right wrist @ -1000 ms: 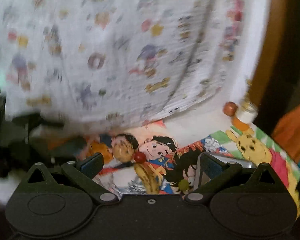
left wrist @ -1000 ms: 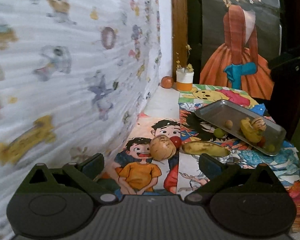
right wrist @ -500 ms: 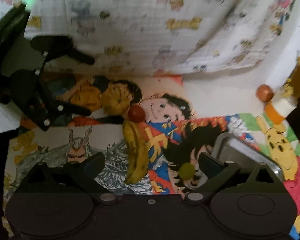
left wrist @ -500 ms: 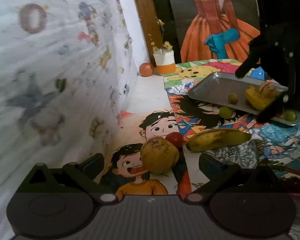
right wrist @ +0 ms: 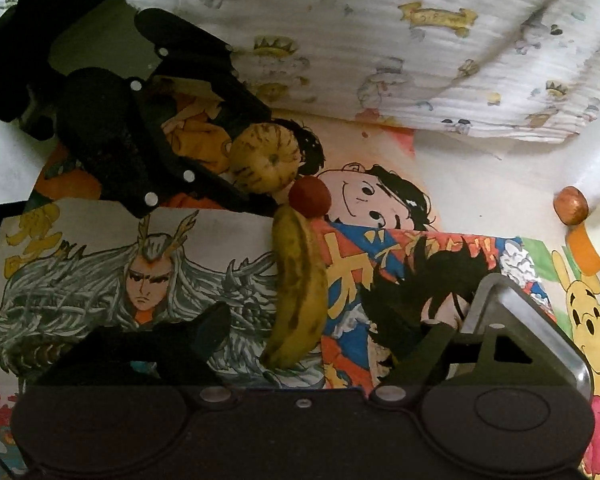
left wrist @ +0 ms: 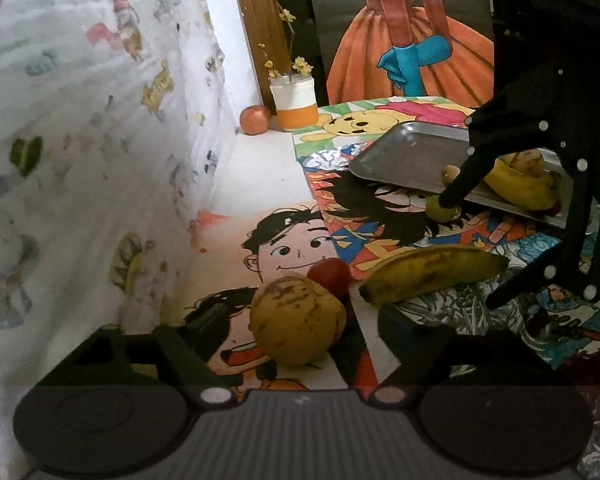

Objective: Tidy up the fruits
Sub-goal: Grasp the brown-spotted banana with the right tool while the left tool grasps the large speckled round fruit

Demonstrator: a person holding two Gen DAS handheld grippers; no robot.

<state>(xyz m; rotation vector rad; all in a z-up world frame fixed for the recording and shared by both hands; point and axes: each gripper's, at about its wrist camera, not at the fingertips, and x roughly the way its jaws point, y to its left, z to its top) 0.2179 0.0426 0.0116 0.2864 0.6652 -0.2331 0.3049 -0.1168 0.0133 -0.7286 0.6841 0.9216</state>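
A round yellow-brown spotted fruit (left wrist: 297,322) lies on the cartoon mat between the open fingers of my left gripper (left wrist: 304,336), which shows in the right wrist view (right wrist: 236,160) around the same fruit (right wrist: 266,157). A small red fruit (left wrist: 332,274) touches it. A spotted banana (left wrist: 432,272) lies beside them and also shows in the right wrist view (right wrist: 298,280). My right gripper (right wrist: 320,332) is open over the banana's near end and shows in the left wrist view (left wrist: 472,252). A small green fruit (left wrist: 440,210) sits by the metal tray (left wrist: 412,156), which holds a banana (left wrist: 520,188) and other fruit.
A patterned white cloth (left wrist: 80,140) hangs along the left side. An orange-and-white jar with dried flowers (left wrist: 294,100) and a round orange-red fruit (left wrist: 255,119) stand at the back. A painting of an orange dress (left wrist: 400,40) leans behind. The tray corner (right wrist: 500,308) lies under my right finger.
My left gripper has moved forward until the round spotted fruit lies between its fingers. My right gripper has come down closer over the banana and the tray corner.
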